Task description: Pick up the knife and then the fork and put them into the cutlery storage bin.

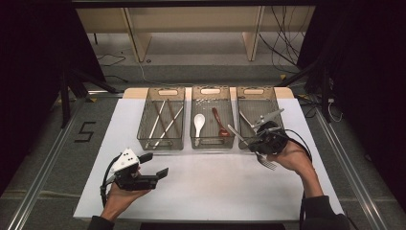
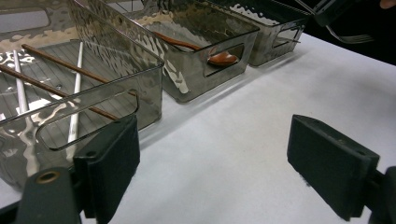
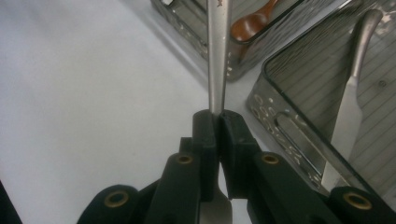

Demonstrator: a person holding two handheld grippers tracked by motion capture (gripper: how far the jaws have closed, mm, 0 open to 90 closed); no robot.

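My right gripper (image 1: 256, 143) is shut on a metal fork (image 1: 267, 163), just in front of the right clear bin (image 1: 256, 91). The fork's tines point toward the person and its handle (image 3: 218, 56) runs up between the pads toward the bins. It hangs slightly above the white table (image 1: 201, 191). A table knife (image 3: 350, 107) lies in that right bin. My left gripper (image 1: 154, 164) rests at the front left in the person's hand. Its jaws (image 2: 219, 158) stand wide open over bare table with nothing between them.
The left bin (image 1: 161, 143) holds several chopsticks (image 1: 165, 120). In the middle bin (image 1: 212, 142) lie a white spoon (image 1: 199, 122) and a brown spoon (image 1: 219, 122). All three bins stand in a row at the table's far side. Dark floor and cables surround the table.
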